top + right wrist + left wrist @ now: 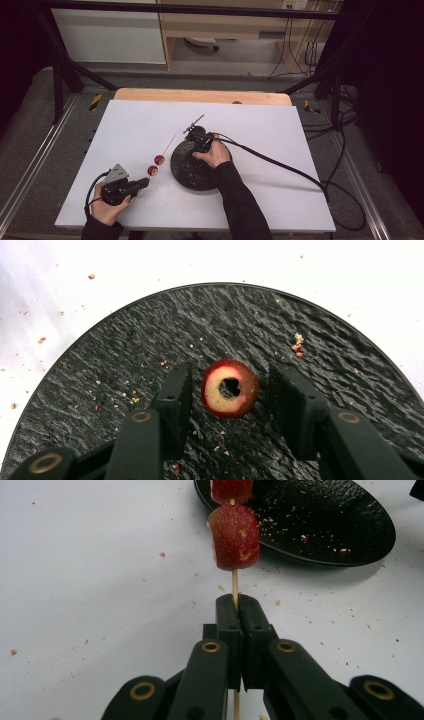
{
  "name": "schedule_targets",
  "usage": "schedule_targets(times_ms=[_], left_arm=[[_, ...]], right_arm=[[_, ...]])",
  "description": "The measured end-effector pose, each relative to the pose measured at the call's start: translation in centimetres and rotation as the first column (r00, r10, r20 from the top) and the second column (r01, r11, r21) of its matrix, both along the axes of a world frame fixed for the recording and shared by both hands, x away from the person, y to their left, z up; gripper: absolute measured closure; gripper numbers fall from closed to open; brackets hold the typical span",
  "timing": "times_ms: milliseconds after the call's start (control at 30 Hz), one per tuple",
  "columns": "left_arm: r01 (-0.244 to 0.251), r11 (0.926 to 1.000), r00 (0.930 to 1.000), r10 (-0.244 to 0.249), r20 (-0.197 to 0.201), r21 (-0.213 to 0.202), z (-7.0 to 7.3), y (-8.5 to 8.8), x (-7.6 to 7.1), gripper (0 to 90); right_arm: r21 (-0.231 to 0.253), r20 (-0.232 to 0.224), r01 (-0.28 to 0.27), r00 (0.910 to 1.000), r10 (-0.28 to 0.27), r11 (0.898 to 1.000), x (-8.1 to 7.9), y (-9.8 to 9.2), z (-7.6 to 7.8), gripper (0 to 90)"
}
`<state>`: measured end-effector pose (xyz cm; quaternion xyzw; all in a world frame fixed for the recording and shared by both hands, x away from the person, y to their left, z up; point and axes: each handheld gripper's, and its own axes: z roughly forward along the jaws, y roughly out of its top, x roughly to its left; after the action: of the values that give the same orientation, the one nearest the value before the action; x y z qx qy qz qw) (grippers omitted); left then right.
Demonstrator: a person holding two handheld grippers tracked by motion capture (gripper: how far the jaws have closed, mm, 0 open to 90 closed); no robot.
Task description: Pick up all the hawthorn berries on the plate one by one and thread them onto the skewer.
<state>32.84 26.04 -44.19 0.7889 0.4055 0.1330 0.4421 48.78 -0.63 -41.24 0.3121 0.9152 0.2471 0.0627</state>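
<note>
1. Cored fruit piece (230, 388): small red-skinned round w/ pale flesh and a hole through the centre, lying hole-up on the black textured plate (325, 325). It sits between the right gripper (229, 390) jaws; a gap shows on both sides, so the pads aren't pressing yet. Jaws partly open, a little wider than the piece.
2. Handling, judged: light, soft-fleshed and bruisable; the cut face is probably moist, so slippery. Take it across the skin sides, grip just firm enough to lift. Too hard and it may crush or split at the hole. Keep the hole free for threading.
3. Skewer (234, 582): thin wooden stick, stiff but likely snappable if bent. Left gripper (235, 611) jaws are fully closed on its lower end, above the white tabletop (90, 580). Two strawberry-like red pieces (234, 536) are already threaded; the pointed tip (172, 138) is bare and aims toward the plate in the high view.
4. Held near one end w/ the fruit load forward, so the stick could pivot in the pads, in my judgement. Keep it steady while the next piece goes on.
5. Surroundings: crumbs scattered on the plate and the tabletop near it. In the high view, right hand (216, 154) is over the plate's far edge, left hand (106, 207) near the table's front left, well apart.
</note>
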Motion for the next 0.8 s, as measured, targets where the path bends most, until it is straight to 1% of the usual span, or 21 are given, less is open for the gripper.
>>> schedule_targets(times_ms=[267, 600, 800], left_arm=[[-0.002, 1.0, 1.0, 0.002, 0.0, -0.002, 0.01, 0.04, 0.0, 88.4], [-0.001, 1.0, 1.0, 0.001, 0.0, 0.0, 0.01, 0.03, 0.01, 88.4], [-0.001, 1.0, 1.0, 0.001, 0.0, -0.001, 0.01, 0.03, 0.01, 88.4]], right_arm=[[-0.007, -0.013, -0.003, 0.9999, 0.003, 1.0, 0.19, 0.09, -0.15, 61.2], [-0.008, -0.028, -0.006, 0.9996, 0.005, 1.0, 0.36, 0.05, -0.15, 61.6], [-0.011, -0.038, 0.002, 0.9993, -0.002, 1.0, 0.41, 0.05, -0.13, 62.1]])
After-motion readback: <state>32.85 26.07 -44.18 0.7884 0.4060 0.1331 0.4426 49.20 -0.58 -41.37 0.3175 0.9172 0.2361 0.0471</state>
